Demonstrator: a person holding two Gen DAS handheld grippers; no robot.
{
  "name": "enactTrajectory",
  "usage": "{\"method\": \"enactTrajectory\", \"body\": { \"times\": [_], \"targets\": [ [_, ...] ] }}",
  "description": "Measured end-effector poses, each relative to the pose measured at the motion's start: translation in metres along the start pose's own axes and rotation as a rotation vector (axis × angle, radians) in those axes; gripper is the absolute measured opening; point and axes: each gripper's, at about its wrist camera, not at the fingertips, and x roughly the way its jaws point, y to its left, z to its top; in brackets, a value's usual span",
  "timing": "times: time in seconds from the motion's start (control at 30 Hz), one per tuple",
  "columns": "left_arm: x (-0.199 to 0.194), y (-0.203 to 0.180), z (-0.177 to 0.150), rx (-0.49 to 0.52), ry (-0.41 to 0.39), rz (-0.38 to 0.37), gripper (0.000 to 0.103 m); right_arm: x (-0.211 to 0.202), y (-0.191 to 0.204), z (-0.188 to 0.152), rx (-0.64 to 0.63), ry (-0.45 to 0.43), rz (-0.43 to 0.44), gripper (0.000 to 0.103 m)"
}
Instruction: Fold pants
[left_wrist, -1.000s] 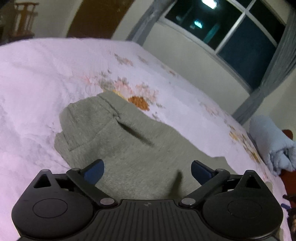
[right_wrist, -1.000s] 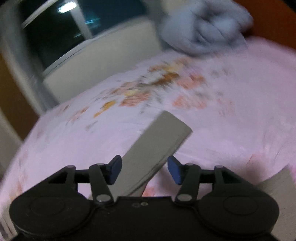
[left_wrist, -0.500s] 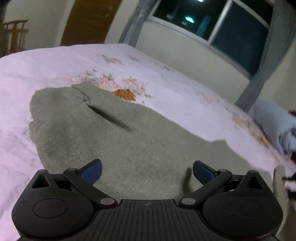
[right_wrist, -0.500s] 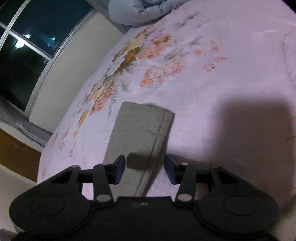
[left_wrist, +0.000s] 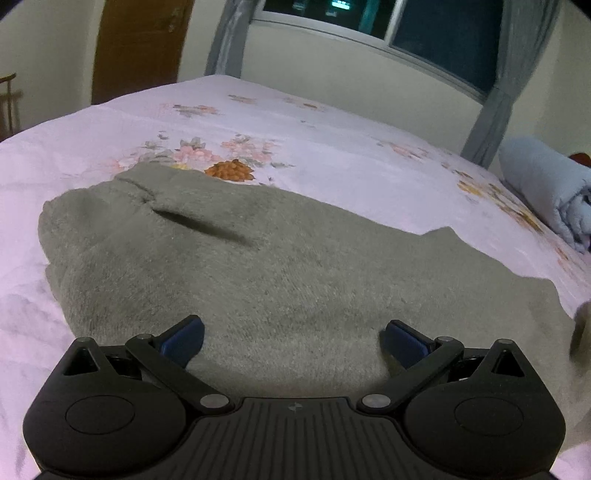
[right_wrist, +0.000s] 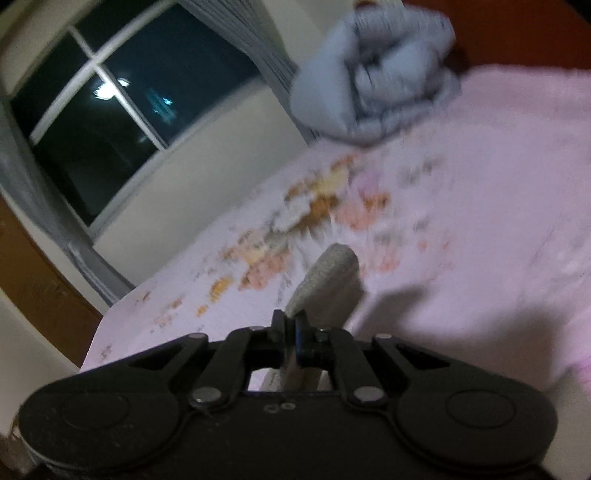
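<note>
Grey fleece pants (left_wrist: 258, 266) lie spread on a pink floral bed sheet (left_wrist: 332, 147), waistband toward the far left, a dark pocket slit near the top. My left gripper (left_wrist: 293, 334) hovers open just above the cloth, nothing between its blue pads. In the right wrist view my right gripper (right_wrist: 290, 328) is shut on the hem end of a pant leg (right_wrist: 325, 273), which sticks up past the pads, lifted off the sheet. That view is blurred by motion.
A rolled light blue blanket (left_wrist: 546, 188) lies at the bed's far right end, seen also as the blue bundle (right_wrist: 373, 81). Behind the bed run a wall, a dark window (right_wrist: 122, 107) with grey curtains and a brown door (left_wrist: 136, 44).
My right gripper closed on the pant leg's end and lifted it off the sheet. My left gripper shifted sideways over the pants and rolled level, staying open.
</note>
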Motion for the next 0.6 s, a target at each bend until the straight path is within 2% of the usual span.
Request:
{"method": "enactTrajectory", "body": {
  "times": [0.13, 0.23, 0.4, 0.6],
  "targets": [
    [0.000, 0.003, 0.001, 0.025, 0.015, -0.024, 0.103, -0.057, -0.013, -0.004, -0.010, -0.029, -0.046, 0.000],
    [-0.002, 0.010, 0.004, -0.015, 0.019, -0.059, 0.103, -0.086, -0.035, -0.019, 0.000, -0.024, -0.092, 0.000],
    [-0.003, 0.020, 0.008, -0.054, 0.043, -0.102, 0.103, -0.103, -0.060, -0.050, 0.063, -0.009, -0.144, 0.000],
    [-0.002, 0.017, 0.013, 0.004, 0.099, -0.099, 0.103, -0.120, -0.076, -0.070, 0.123, -0.025, -0.164, 0.000]
  ]
}}
